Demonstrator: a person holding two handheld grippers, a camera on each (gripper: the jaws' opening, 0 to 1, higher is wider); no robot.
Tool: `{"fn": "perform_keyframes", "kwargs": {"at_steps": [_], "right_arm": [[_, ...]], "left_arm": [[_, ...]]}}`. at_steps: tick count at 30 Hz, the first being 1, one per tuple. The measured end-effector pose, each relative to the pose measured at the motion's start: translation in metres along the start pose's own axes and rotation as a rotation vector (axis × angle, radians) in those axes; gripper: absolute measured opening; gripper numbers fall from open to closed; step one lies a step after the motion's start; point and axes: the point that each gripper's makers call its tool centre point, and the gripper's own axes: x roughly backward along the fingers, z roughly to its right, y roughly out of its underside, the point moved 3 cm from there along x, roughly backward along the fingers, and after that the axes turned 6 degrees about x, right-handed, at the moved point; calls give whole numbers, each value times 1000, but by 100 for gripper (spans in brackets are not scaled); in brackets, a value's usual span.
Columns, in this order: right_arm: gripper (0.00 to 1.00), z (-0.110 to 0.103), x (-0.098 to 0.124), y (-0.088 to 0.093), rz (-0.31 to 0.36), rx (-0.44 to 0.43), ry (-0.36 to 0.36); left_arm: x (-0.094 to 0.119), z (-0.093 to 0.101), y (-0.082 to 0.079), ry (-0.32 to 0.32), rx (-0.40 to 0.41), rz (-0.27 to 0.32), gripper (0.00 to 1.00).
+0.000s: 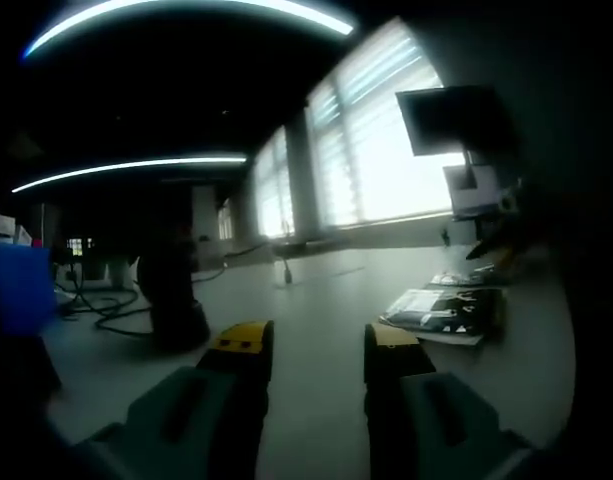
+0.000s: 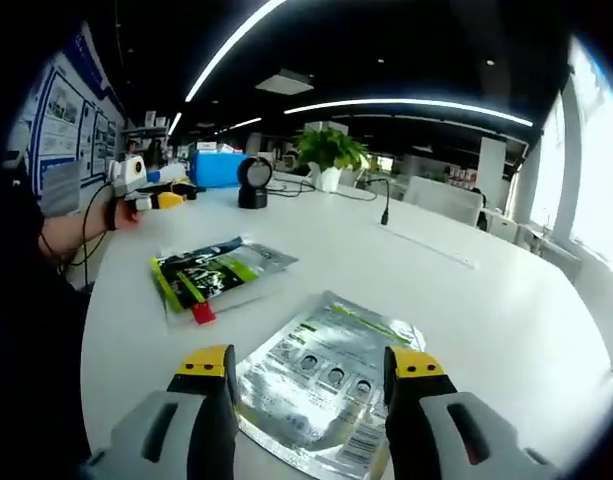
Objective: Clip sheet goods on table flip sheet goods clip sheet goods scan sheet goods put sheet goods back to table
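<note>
Silver foil sheet pouch (image 2: 331, 375) lies flat on white tabletop (image 2: 466, 300); likely thin, slippery, floppy, so pinch an edge. Right gripper (image 2: 311, 375) fingers spread astride it; left gripper (image 1: 319, 345) fingers spread, empty.

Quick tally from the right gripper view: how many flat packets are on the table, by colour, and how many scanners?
Silver packets: 1, lying between the open jaws of the right gripper
Green and black packets: 1
Black scanners: 1
Total: 3
</note>
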Motion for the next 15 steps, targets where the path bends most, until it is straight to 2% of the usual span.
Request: {"fn": "perform_keyframes", "kwargs": {"at_steps": [2,5,9,10,15], "right_arm": [[54,-5,0,5,-15,-2,-18],[54,-10,-1,16,-82,29,-24],[53,-9,0,16,-80,-46,-10],[54,-9,0,19,-77,-92,2],[53,-8,1,21,-53,-139,49]], "left_arm": [[0,0,0,0,-1,-2,29],[0,-1,1,-3,-4,-3,29],[0,-1,0,-5,-3,0,29],[0,-1,0,-5,-3,0,29],[-1,0,1,-2,-6,-6,29]]}}
